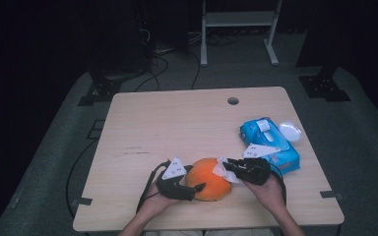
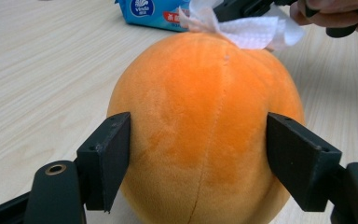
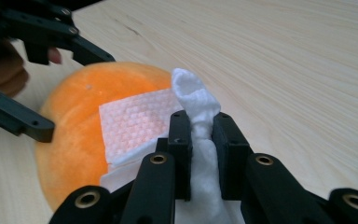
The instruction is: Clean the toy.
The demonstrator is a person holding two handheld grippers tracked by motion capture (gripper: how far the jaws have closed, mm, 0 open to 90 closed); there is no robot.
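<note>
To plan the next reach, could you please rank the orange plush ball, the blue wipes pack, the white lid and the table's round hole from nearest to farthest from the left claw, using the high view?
1. Orange plush ball, touching the left claw.
2. Blue wipes pack, right side.
3. White lid, beyond the pack.
4. Round hole, far edge.

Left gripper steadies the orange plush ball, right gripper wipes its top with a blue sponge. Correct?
Not quite. The right gripper pinches a white wet wipe, not a blue sponge; the right gripper view shows it lying on the orange plush ball. The left gripper does flank the ball.
</note>
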